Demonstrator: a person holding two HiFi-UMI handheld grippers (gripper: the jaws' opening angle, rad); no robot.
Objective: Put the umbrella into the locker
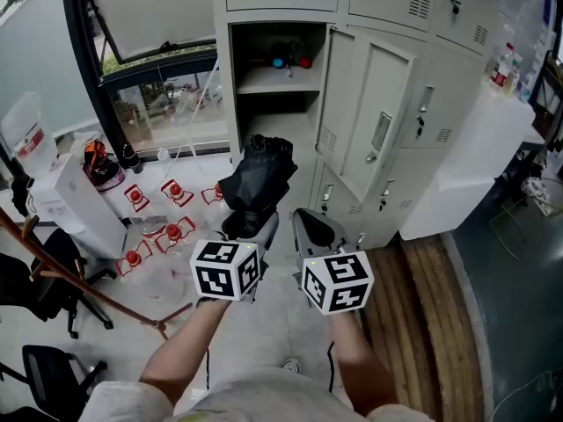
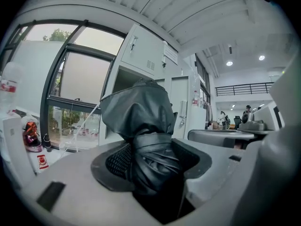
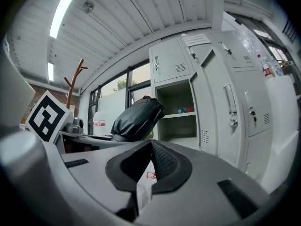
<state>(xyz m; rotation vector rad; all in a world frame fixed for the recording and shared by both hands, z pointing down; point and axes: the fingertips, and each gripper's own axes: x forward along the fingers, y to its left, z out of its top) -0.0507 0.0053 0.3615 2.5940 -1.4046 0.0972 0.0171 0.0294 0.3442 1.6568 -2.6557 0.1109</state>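
The left tool [image 1: 251, 225] is clamped on the folded black umbrella [image 1: 257, 178]. The left gripper view shows both ribbed pads pressed against the umbrella's strapped lower part [image 2: 150, 159], with the loose fabric [image 2: 141, 112] bunched above and ahead of the jaws. In the head view the umbrella stands up from that tool, short of the locker [image 1: 223, 104] and outside it.

The right tool [image 1: 313, 229] is just to the right of the left one. Its own view shows its jaws brought together at the tips [image 3: 150, 147] with nothing gripped. Only a thin white sliver shows through the slit behind them.

The locker's open compartment lies ahead of both tools and its door [image 1: 365, 112] is swung out to the right of them. Small blue and red things [image 1: 290, 61] sit on the shelf [image 1: 273, 82] inside. The right gripper view shows them too [image 3: 184, 110], while in the left gripper view the umbrella covers most of the opening.

The right gripper view alone catches the umbrella from the side [image 3: 136, 119], leaning toward the locker [image 3: 174, 62], with the left tool's marker cube [image 3: 47, 117] at its far left. Only the head view shows the floor to the left of the tools, strewn with red-and-white packets [image 1: 167, 227].
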